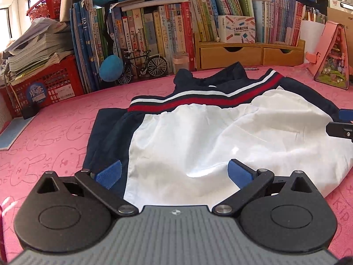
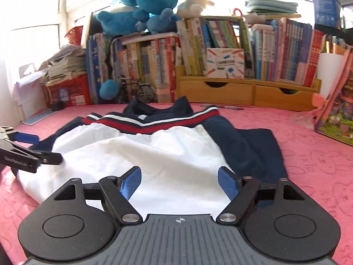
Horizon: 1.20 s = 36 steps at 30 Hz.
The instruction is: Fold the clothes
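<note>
Left wrist view showed the jacket (image 1: 198, 132) lying on the pink tablecloth (image 1: 55, 137), a navy garment with a broad white panel uppermost and a band of red, white and navy stripes running across it near the far end. Its dark collar or hood was bunched up beyond the stripes. The white cloth looked thin and smooth, with shallow creases and soft puckers along the seam under the striped band, which seemed ribbed and thicker.

The left gripper (image 1: 174, 172) hung low over the near edge of the jacket with its blue-padded fingers (image 1: 109, 174) spread wide and nothing pinched between them; one pad sat over the navy side, the other over the white. At the right edge of this view the tip of the right gripper (image 1: 340, 125) reached in over the jacket.

From the right wrist camera the right gripper (image 2: 179, 182) was likewise spread apart over the white panel, empty, its pads ridged and bright blue. This view alone showed the navy part of the jacket (image 2: 176, 154) laid flat to the right, and the left gripper (image 2: 28, 152) coming in from the left edge, touching or just above the white cloth.

Only the left view gave a sharp look at the model bicycle (image 1: 143, 66) and the red crate (image 1: 44, 86); the tablecloth carried embossed rabbit outlines. Books (image 2: 220, 44) and plush toys (image 2: 150, 6) lined the back.
</note>
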Each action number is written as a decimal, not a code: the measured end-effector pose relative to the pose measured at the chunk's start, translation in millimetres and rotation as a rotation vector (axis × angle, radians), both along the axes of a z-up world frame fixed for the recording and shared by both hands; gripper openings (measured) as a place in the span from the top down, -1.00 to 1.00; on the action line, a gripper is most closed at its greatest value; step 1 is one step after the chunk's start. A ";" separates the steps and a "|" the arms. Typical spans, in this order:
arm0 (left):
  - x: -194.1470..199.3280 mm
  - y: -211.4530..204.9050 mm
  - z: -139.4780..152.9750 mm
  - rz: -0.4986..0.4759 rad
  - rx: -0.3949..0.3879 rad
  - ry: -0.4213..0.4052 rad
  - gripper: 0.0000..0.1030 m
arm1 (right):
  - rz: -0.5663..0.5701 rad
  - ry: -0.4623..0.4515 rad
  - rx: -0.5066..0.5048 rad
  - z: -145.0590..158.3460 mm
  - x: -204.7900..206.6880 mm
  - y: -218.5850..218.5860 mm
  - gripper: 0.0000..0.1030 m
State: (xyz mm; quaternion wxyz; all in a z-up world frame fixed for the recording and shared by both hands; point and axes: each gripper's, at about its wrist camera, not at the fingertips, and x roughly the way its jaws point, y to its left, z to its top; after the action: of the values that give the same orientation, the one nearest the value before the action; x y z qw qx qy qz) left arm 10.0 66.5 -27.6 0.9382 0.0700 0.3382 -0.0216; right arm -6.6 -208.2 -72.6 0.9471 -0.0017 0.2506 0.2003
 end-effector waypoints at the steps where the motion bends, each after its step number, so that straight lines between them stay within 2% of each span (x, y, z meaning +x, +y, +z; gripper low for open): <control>1: 6.3 -2.3 -5.2 0.003 0.005 0.016 -1.00 | 0.038 0.007 0.018 0.4 5.8 9.0 -0.48; 4: 19.4 -2.1 -20.4 0.035 -0.015 0.034 -1.00 | 0.042 0.037 -0.020 -7.8 26.3 23.7 -0.45; 7: 20.2 0.4 -22.0 0.041 -0.033 0.042 -1.00 | -0.077 0.100 -0.059 -25.0 48.9 7.6 -0.42; 8: 20.1 1.0 -22.1 0.042 -0.037 0.045 -1.00 | -0.130 0.109 -0.075 -27.0 53.3 -0.3 -0.36; 11: 17.1 0.0 -23.0 0.044 -0.032 0.027 -1.00 | -0.316 0.091 -0.134 -20.6 55.4 -29.9 -0.33; 12: 16.6 -0.1 -23.3 0.046 -0.034 0.022 -1.00 | -0.335 0.080 -0.140 -16.8 54.4 -35.6 -0.34; 16: 15.6 0.2 -24.5 0.053 -0.043 0.004 -1.00 | -0.238 0.064 -0.063 3.0 60.7 -26.6 -0.34; 18: 16.0 1.0 -24.3 0.051 -0.045 0.004 -1.00 | -0.167 0.062 -0.060 10.7 73.1 -1.1 -0.34; 20: 16.2 1.8 -24.0 0.050 -0.048 0.004 -1.00 | -0.098 0.068 -0.076 14.5 84.9 30.7 -0.29; 22: 16.1 2.4 -23.9 0.048 -0.050 0.003 -1.00 | -0.037 0.087 -0.103 12.9 97.7 57.7 -0.08; 25: 16.8 3.4 -24.0 0.042 -0.060 0.005 -1.00 | -0.087 0.105 -0.241 -5.2 129.8 84.5 0.10; 26: 17.0 3.7 -24.1 0.039 -0.064 0.006 -1.00 | -0.118 0.112 -0.275 -13.9 142.1 82.9 0.09; 27: 17.3 4.0 -24.1 0.037 -0.068 0.008 -1.00 | -0.136 0.117 -0.261 -20.2 152.6 75.6 -0.02; 28: 17.5 4.3 -24.2 0.034 -0.072 0.009 -1.00 | -0.158 0.134 -0.228 -21.4 159.9 68.4 -0.24; 29: 17.8 4.6 -24.2 0.032 -0.076 0.010 -1.00 | -0.190 0.164 -0.208 -20.2 166.4 63.6 -0.35; 30: 18.0 4.9 -24.3 0.030 -0.079 0.011 -1.00 | -0.210 0.178 -0.205 -17.1 167.5 63.3 -0.37; 33: 17.9 6.1 -24.3 0.030 -0.090 0.013 -1.00 | -0.211 0.154 -0.247 -3.1 151.7 79.1 -0.23; 36: 17.7 6.9 -24.2 0.032 -0.098 0.014 -1.00 | -0.079 0.121 -0.239 5.9 133.7 110.1 -0.23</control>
State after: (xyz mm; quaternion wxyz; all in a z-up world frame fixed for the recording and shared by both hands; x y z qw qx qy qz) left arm 27.8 73.5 -51.9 0.9383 0.0185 0.3445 -0.0236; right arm 127.0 -98.1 -66.7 0.9305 -0.0926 0.3290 0.1315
